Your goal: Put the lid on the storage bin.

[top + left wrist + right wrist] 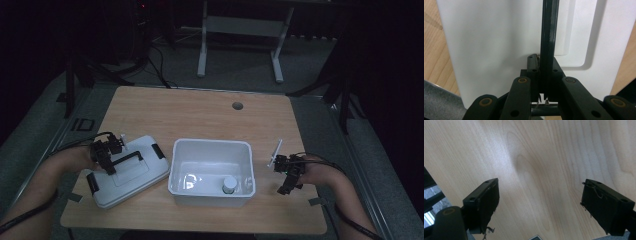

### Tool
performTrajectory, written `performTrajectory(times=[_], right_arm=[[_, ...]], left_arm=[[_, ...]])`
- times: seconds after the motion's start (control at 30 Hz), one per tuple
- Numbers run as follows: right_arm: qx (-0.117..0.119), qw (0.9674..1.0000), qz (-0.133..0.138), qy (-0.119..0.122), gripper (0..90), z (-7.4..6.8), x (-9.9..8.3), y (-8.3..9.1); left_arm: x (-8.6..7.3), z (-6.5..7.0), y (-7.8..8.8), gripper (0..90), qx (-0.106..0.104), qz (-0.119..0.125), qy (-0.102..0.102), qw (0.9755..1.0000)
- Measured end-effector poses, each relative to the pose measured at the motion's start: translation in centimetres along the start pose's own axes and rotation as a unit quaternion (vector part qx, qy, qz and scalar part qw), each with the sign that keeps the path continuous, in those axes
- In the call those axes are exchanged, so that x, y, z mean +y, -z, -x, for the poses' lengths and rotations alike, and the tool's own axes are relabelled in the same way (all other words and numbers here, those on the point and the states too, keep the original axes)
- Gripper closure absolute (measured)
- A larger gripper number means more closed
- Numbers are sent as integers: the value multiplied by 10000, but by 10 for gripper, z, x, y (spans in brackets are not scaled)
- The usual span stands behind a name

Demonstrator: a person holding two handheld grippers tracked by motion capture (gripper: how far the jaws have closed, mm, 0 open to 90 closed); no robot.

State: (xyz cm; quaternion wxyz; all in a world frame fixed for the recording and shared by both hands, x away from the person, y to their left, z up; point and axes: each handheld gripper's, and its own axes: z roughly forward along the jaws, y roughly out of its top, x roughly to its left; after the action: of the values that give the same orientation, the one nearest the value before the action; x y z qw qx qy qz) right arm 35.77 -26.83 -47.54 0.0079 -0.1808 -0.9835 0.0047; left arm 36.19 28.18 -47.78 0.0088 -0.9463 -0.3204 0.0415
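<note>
A white lid point(145, 175) with black clips lies on the table at the left, beside a white open bin point(210, 145). My left gripper point(107, 162) is shut on the lid's black handle point(129, 157). In the left gripper view the dark handle bar point(548, 37) runs up between the closed jaws of the left gripper point(542, 60), over the white lid point(486, 50). A small jar with a white cap point(229, 185) stands inside the bin near its front right corner. My right gripper point(286, 189) hangs open to the right of the bin; the right gripper point(539, 195) has only bare wood between its jaws.
The wooden table point(200, 115) has a round cable hole point(237, 106) near its far edge. Grey tape marks point(75, 197) sit at the front corners. Legs of a white frame point(202, 55) stand on the floor beyond the table. The room around is dark.
</note>
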Motion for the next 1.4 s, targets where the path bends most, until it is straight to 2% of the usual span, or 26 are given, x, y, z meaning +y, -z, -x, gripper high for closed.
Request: performTrajectory(times=[0.1, 0.37, 0.4, 0.57, 0.8, 0.87, 1.0, 1.07, 1.23, 1.4], right_arm=[[-29, 9999, 96, -15, 144, 0, -1, 2], [-29, 9999, 100, -26, 144, -1, 0, 3], [-32, 9999, 95, -26, 144, -1, 0, 3], [-25, 9999, 91, -41, 144, -1, 1, 4], [-46, 9999, 102, -37, 144, -1, 1, 5], [-54, 9999, 83, -35, 144, 0, 0, 6], [-51, 9999, 96, -49, 144, 0, -1, 7], [-35, 10000, 70, -58, 144, -1, -1, 7], [-17, 10000, 28, -32, 144, -1, -1, 4], [-14, 10000, -6, -16, 144, -1, 1, 3]], left_arm=[[-5, 3, 9, 835, 61, 102, 0, 9999], [-18, 9, 27, 835, 98, 75, -60, 9999], [-23, 10, 35, 835, 132, 131, -83, 9998], [-31, 14, 53, 835, 155, 240, -115, 9995], [-38, 19, 70, 834, 232, 402, -161, 9988], [-41, 22, 81, 834, 327, 452, -224, 9982], [-43, 24, 93, 834, 391, 450, -284, 9978], [-43, 29, 108, 834, 562, 421, -307, 9971], [-40, 38, 131, 834, 671, 469, -410, 9958], [-32, 50, 150, 833, 813, 629, -595, 9929]])
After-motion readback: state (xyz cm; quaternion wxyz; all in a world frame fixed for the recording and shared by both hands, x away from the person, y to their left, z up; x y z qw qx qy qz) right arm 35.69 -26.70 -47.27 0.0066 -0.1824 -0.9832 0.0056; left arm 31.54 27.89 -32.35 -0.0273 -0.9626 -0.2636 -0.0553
